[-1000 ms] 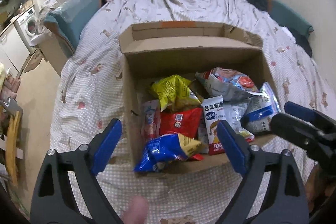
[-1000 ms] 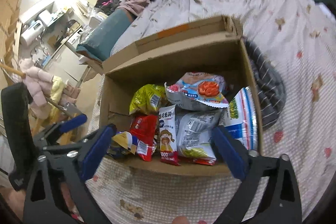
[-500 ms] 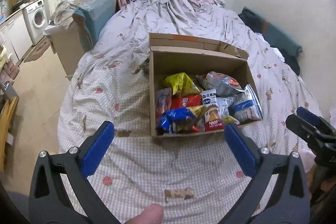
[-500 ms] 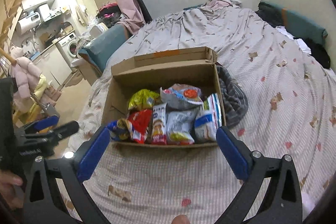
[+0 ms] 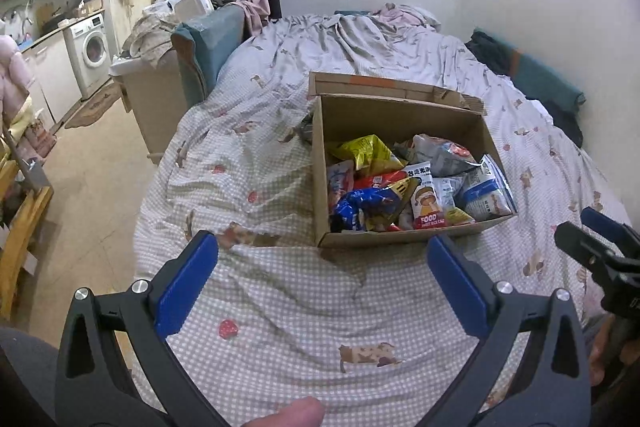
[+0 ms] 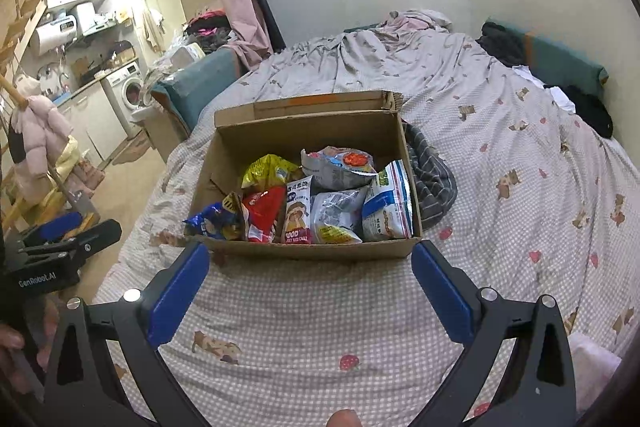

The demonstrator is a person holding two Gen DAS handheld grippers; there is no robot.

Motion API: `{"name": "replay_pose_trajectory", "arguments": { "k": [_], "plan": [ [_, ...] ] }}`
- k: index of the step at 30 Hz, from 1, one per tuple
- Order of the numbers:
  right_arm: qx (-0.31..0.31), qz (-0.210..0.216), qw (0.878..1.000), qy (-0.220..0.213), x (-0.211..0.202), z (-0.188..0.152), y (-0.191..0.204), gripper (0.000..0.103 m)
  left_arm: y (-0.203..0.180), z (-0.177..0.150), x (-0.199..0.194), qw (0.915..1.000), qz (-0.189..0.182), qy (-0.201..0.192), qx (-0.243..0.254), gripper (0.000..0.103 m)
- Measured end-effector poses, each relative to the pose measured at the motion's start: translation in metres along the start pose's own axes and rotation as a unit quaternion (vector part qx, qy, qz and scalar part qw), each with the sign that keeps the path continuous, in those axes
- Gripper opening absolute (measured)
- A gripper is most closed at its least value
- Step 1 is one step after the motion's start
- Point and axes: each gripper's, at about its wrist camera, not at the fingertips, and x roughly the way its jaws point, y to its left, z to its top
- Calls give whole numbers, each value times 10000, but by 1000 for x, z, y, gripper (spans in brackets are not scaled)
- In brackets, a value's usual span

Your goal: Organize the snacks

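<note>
I am pulling both claws back from the cardboard box [image 5: 404, 163] of snack packets [image 6: 320, 203] sitting mid-bed [image 5: 280, 291]. My left claw [image 5: 322, 279], its jaws just having been opening, is gaping wide and holding nothing; my right claw [image 6: 312, 287] is likewise standing wide and empty. The packing is looking finished.

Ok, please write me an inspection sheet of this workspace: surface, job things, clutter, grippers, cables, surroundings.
Surface: bed with a checked, printed cover, wrinkled.
Job's things: open cardboard box on the bed, holding snack packets; blue packet pokes over its near-left corner.
Clutter: striped cloth against the box's right side; dark clothes by the wall.
Grippers: left gripper and right gripper both open, empty, short of the box.
Cables: nothing seen.
Surroundings: washing machine, teal cushion.
</note>
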Motion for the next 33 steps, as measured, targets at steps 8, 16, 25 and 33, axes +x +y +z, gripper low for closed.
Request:
{"name": "replay_pose_trajectory", "arguments": {
  "k": [8, 16, 25, 33],
  "plan": [
    [32, -61, 10000, 12, 6, -2, 1, 103, -10, -3, 1, 9998, -9, -114, 182, 103],
    [-77, -76, 9999, -125, 3, 0, 5, 103, -8, -3, 2, 9998, 1, -101, 146, 103],
    [8, -120, 9999, -114, 3, 0, 1, 103, -12, -6, 1, 9996, -5, -126, 261, 103],
    [-93, -187, 9997, -125, 2, -1, 5, 103, -16, -6, -4, 9993, -24, -176, 324, 103]
  ]
}}
